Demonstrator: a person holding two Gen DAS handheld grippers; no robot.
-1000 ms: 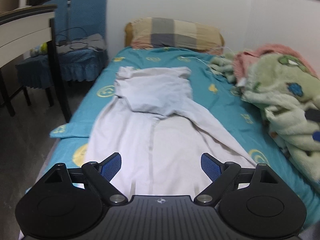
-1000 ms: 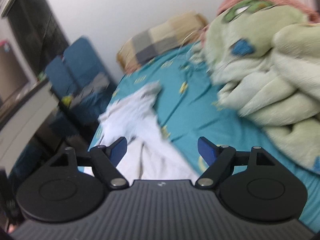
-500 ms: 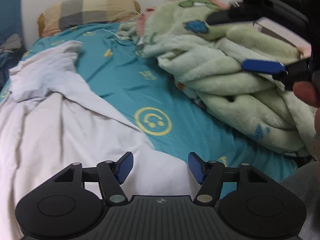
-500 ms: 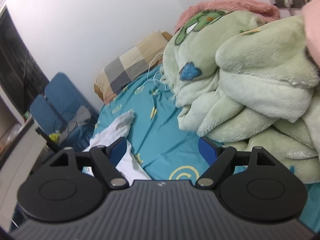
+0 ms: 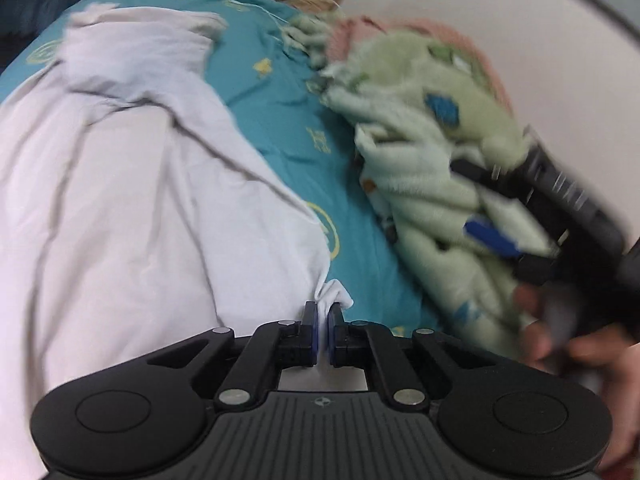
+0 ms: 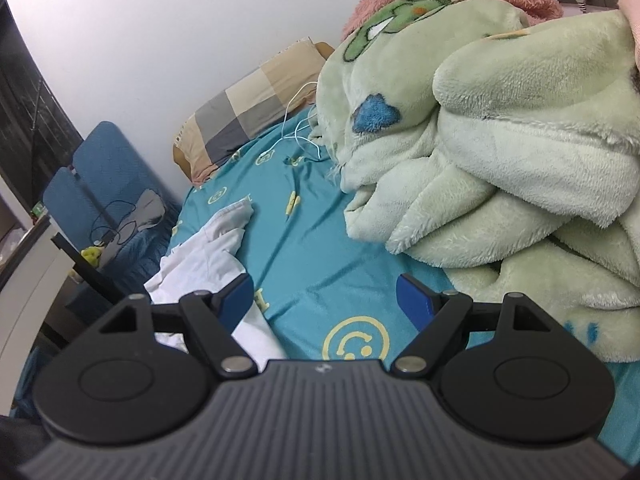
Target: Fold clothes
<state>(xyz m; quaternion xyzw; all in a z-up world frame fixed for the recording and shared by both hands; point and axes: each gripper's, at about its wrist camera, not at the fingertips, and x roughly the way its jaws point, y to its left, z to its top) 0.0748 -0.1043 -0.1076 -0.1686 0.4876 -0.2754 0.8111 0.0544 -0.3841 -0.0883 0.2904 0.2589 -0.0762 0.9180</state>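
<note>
A white garment (image 5: 132,184) lies spread along the teal bed sheet (image 5: 288,104). My left gripper (image 5: 320,314) is shut on the garment's near right corner, a small pinch of white cloth showing at its tips. In the right wrist view the garment (image 6: 208,256) lies at the lower left. My right gripper (image 6: 326,298) is open and empty above the teal sheet (image 6: 320,248), right of the garment. The right gripper also shows blurred at the right of the left wrist view (image 5: 520,216).
A heaped green fleece blanket (image 6: 500,152) fills the bed's right side. A checked pillow (image 6: 256,104) lies at the head, with a white cable (image 6: 296,128) near it. A blue chair (image 6: 108,184) and a dark desk stand left of the bed.
My left gripper has closed on the garment's right corner and the view has tilted. My right gripper has stayed open and moved slightly closer over the sheet.
</note>
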